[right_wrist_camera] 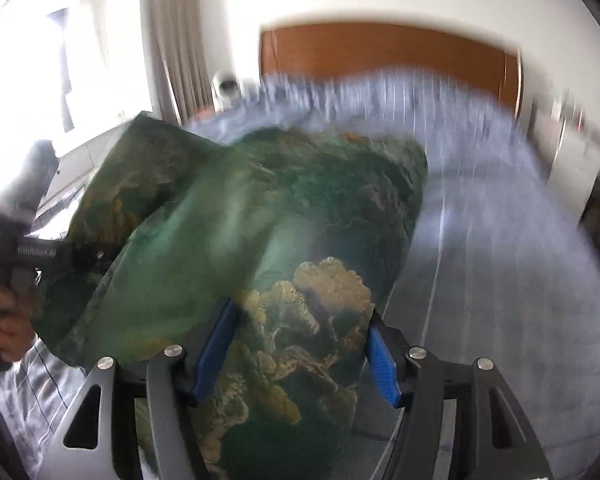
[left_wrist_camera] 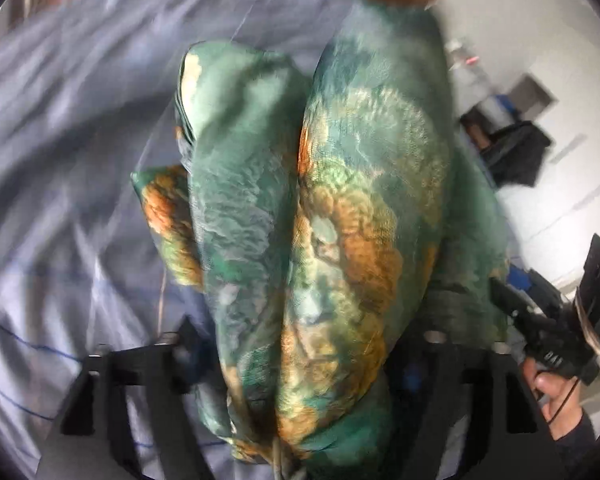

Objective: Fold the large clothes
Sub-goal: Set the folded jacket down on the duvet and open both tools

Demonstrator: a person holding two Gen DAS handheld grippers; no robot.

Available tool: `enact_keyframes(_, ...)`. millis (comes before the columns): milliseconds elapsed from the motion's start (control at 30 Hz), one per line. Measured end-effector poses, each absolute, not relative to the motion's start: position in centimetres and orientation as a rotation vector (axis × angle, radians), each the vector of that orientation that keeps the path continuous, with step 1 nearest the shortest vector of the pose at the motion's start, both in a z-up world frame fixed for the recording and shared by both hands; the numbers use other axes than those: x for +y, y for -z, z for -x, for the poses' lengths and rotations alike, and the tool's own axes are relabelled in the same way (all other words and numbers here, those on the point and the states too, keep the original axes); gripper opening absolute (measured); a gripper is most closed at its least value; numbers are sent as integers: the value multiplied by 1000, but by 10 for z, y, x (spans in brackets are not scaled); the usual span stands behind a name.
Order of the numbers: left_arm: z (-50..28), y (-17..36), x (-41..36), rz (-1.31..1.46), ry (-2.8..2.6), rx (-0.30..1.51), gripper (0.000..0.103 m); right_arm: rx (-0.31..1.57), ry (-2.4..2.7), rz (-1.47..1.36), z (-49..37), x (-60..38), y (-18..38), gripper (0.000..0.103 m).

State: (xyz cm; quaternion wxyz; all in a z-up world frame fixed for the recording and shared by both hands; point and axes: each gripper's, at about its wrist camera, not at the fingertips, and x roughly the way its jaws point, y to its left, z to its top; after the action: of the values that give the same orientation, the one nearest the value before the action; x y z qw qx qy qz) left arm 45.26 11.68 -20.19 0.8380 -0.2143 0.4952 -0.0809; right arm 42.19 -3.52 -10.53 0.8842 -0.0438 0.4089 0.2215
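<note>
A large green garment with orange and cream print (left_wrist_camera: 340, 208) is bunched up above the pale blue bed sheet (left_wrist_camera: 60, 160). It runs between the fingers of my left gripper (left_wrist_camera: 308, 336), whose jaws stand wide with dark gaps on either side of the cloth. From the right wrist view the same garment (right_wrist_camera: 260, 220) billows ahead. My right gripper (right_wrist_camera: 300, 356) is shut on a thick fold of it, with the blue pads (right_wrist_camera: 216, 348) against the cloth. The left gripper (right_wrist_camera: 96, 258) shows at that view's left edge beside the garment. The right gripper (left_wrist_camera: 500, 292) reaches in from the right.
The bed (right_wrist_camera: 500, 248) stretches to a wooden headboard (right_wrist_camera: 380, 52) against a white wall. A curtain (right_wrist_camera: 176, 40) and a bright window stand at the left. Dark bags (left_wrist_camera: 516, 148) lie on the pale floor right of the bed. A hand (left_wrist_camera: 556, 396) holds the right gripper.
</note>
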Motion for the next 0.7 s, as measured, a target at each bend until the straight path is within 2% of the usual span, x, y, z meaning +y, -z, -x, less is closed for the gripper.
enact_keyframes(33,-451,207,127,511,178,1024,94,923,-444,62,-434,-41,124,67)
enact_keyframes(67,-447,208,138,569,185,1003,96,931,-439,32,-438,-47,131,70)
enact_keyframes(133,-438,199,151,603,187,963,97,926,-470,-114,-437,-68,130,75)
enact_keyframes(200,-421,176,157,501,146,897,97,911,-466,-168,-431,-78,122,76)
enact_keyframes(367,-365,120,129,98,-44,735,101,738,-368,-5,-378,-75,78,76)
enact_keyframes(467,-332,103,97,-122,-198,637,102,584,-301,101,-341,-71,49,76)
enact_keyframes(500,-325,100,88,-168,-254,618,102,547,-283,118,-331,-71,43,79)
enact_keyframes(533,-317,99,79,-189,-294,608,103,503,-256,133,-312,-68,33,87)
enact_keyframes(567,-307,96,71,-195,-327,602,103,479,-233,139,-300,-67,28,89)
enact_keyframes(700,-278,90,47,-139,-342,628,103,520,-199,151,-263,-60,21,90)
